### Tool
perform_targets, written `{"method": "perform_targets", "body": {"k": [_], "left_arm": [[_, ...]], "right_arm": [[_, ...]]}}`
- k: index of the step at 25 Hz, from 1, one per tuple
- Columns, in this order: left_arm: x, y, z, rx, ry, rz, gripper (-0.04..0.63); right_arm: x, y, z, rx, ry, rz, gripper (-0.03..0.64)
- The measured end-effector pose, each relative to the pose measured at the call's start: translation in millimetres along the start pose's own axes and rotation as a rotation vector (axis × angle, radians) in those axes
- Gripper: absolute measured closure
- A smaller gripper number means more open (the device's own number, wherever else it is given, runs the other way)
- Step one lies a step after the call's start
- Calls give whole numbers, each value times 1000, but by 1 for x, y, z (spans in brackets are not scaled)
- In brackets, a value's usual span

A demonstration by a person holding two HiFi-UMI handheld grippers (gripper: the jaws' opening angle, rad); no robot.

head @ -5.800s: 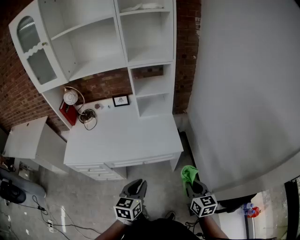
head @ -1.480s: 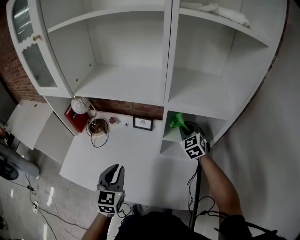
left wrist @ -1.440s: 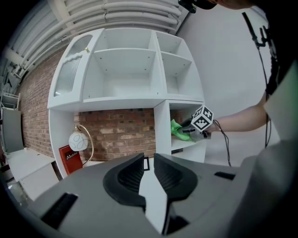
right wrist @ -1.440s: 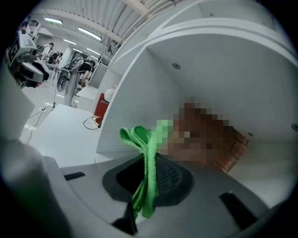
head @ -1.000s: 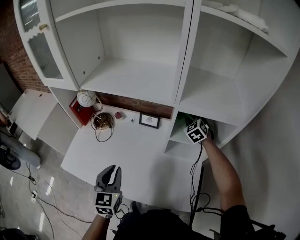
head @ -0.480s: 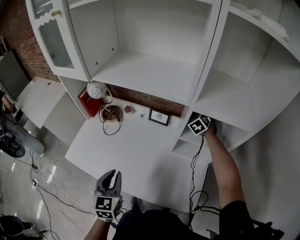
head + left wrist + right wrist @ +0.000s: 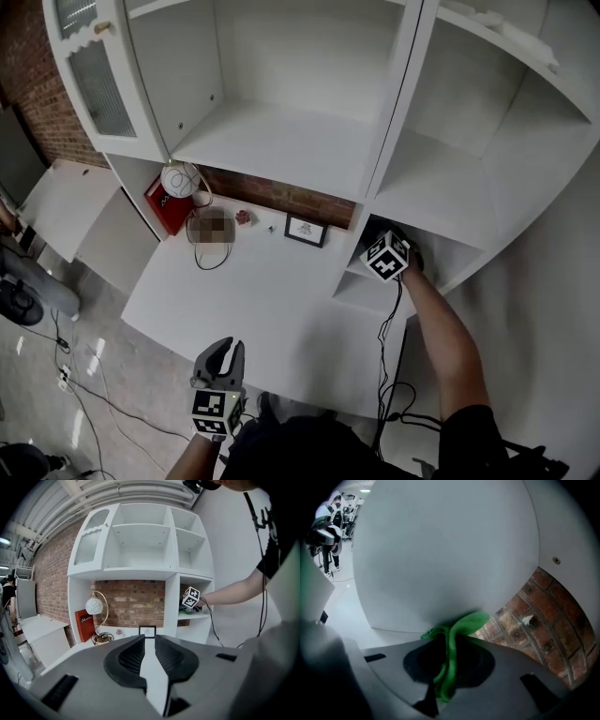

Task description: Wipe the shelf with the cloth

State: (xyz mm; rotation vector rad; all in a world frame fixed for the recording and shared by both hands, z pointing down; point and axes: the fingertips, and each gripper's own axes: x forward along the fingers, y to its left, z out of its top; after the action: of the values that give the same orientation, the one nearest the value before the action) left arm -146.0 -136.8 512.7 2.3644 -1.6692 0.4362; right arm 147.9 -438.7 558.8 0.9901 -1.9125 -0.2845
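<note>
The green cloth is pinched between the jaws of my right gripper, its free end pressed against a white inner wall of the shelf unit. In the head view only this gripper's marker cube shows, at the mouth of the lower right compartment; the cloth is hidden there. The left gripper view shows that cube above the same shelf board. My left gripper hangs low over the desk's front edge, open, holding nothing.
A white desk carries a globe lamp, a red book and a small picture frame. A glass cabinet door stands open at upper left. A black cable hangs from my right arm. Brick wall shows behind the compartment.
I have gone from standing back to being at the unit. My right gripper carried the cloth up into the lower right compartment, hiding it from the head view. The left gripper stayed low.
</note>
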Motion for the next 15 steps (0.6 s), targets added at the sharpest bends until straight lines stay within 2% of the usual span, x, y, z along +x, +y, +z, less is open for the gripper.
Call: {"method": "perform_targets", "body": {"k": [15], "left_arm": [[17, -39, 15, 47, -29, -137, 531]], "right_arm": [[-58, 66, 5, -24, -52, 85, 574]]}}
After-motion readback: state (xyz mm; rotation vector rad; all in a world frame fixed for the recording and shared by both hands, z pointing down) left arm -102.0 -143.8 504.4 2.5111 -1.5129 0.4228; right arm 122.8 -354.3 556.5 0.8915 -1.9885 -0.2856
